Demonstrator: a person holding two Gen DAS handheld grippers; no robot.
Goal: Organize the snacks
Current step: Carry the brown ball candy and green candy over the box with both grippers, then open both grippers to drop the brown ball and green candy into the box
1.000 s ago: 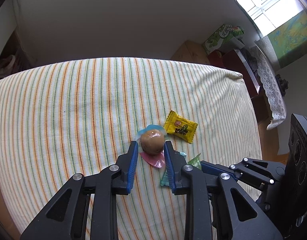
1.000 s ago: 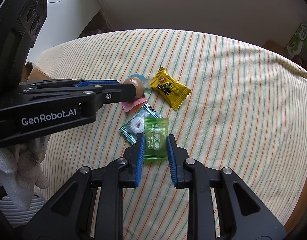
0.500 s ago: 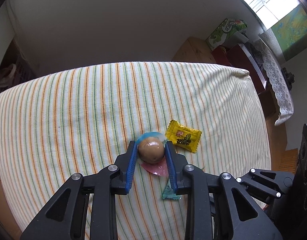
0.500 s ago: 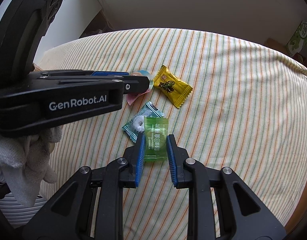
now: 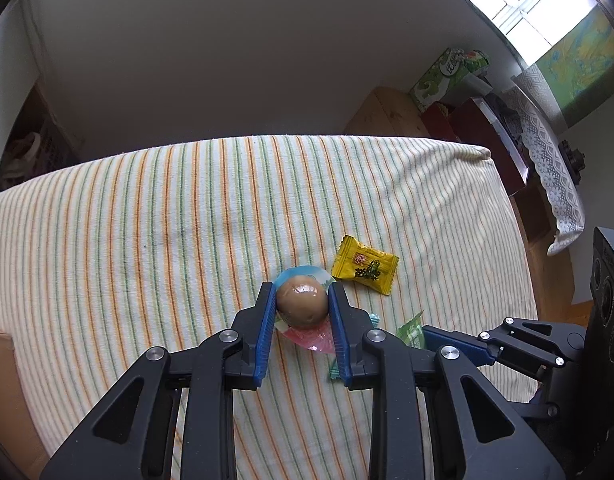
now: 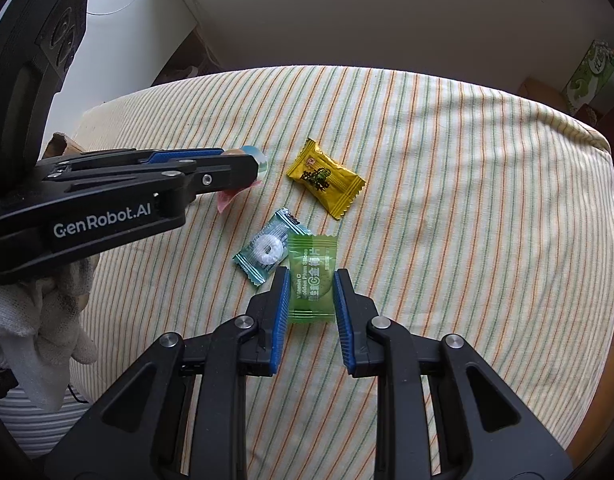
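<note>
My left gripper point(image 5: 301, 300) is shut on a round brown candy point(image 5: 302, 300) in a clear wrapper with blue and pink ends, held just above the striped cloth point(image 5: 147, 240). In the right wrist view the left gripper point(image 6: 243, 168) comes in from the left. My right gripper point(image 6: 309, 292) is shut on a green plum-slice packet point(image 6: 311, 276), low over the cloth. A teal packet with a white ring mint point(image 6: 267, 246) lies beside the green one. A yellow candy packet point(image 6: 325, 178) lies further out; it also shows in the left wrist view point(image 5: 365, 270).
The striped cloth point(image 6: 467, 200) covers a table whose far edge meets a white wall. A wooden cabinet point(image 5: 383, 114), a green box point(image 5: 447, 76) and a lace-covered shelf point(image 5: 547, 168) stand beyond the right side. A cardboard edge point(image 5: 3, 380) is at the left.
My left gripper has lifted and drawn back with the brown candy, moving left and away from the other packets. My right gripper has stayed on the green packet.
</note>
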